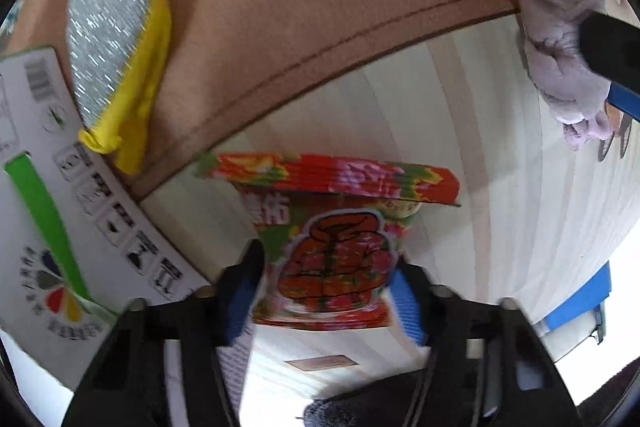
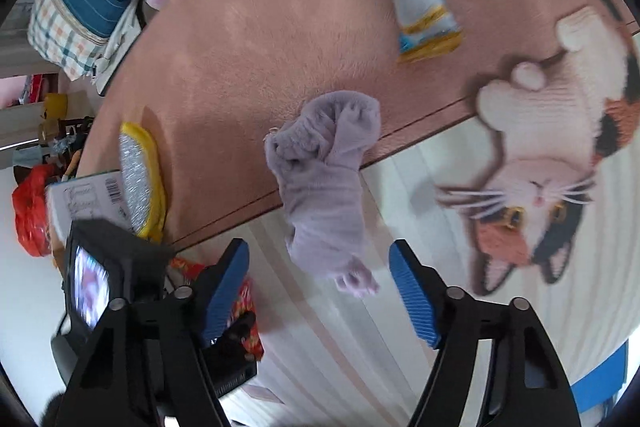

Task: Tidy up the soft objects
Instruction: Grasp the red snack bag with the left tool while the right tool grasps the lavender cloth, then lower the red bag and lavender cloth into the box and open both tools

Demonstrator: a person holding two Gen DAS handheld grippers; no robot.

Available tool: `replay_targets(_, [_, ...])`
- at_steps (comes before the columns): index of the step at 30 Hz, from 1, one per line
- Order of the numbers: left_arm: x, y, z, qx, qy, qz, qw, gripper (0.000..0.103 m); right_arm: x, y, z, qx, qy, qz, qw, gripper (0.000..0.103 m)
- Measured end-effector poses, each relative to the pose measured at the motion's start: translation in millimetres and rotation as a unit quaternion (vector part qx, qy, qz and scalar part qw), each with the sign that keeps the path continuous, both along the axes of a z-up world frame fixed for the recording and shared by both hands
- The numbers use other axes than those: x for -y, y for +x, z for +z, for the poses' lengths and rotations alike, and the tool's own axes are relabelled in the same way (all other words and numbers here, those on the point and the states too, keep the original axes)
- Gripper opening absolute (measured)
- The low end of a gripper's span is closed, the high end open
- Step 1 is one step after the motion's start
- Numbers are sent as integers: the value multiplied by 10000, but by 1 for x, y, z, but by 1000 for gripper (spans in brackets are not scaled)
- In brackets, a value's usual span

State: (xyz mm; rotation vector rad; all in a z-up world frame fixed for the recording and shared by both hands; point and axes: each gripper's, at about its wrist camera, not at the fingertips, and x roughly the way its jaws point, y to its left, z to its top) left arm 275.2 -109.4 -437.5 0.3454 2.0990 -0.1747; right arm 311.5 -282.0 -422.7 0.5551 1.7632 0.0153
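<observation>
Blue-padded left gripper (image 1: 324, 291) clamps the red packet (image 1: 336, 247); right gripper (image 2: 320, 291) gapes before lilac cloth (image 2: 324, 183) straddling the rug edge (image 2: 420, 127).

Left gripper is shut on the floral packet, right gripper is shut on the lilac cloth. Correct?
Not quite. The right gripper is open: in the right wrist view its fingers stand apart on either side of the lilac cloth. The left gripper does grip the floral packet.

A: What lies at the left of the left wrist view?

B: A white cardboard box (image 1: 60, 211) with a green stripe, a barcode and handling symbols.

A: And in the right wrist view?

B: A cat picture (image 2: 560, 163) on the mat at right. Upper left, a plaid bag (image 2: 76, 23) with a teal top; below it, at the left edge, a red plastic bag (image 2: 30, 215).
</observation>
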Motion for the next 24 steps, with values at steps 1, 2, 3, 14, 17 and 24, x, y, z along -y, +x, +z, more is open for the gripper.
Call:
replay_targets(1, [0,-2,-1,21,22,31,10000,48,-1,1,-5,-28,33,-32,10000,71])
replay_targets(2, [1,-5,-1,65,31,58,10000,47,-3,2,-10,-68,52,-49,10000,67])
replay_targets(3, [2,-8,0,97,37,69,9999,46,-4,4,-14,-95,45,-43,9999,59])
replay_targets(14, [-11,-30,62,890,-375,585,9936,43,-12,-7,24,339,-104,140,9993,40])
replay_targets(17, [-21,-40,101,1280,-690,788,9862,43,-21,-18,63,672,-11,272,9974,40])
replay_targets(24, [-96,-68,195,2147,-1147,1363,9603,43,-74,-44,149,1379,309,765,9870,40])
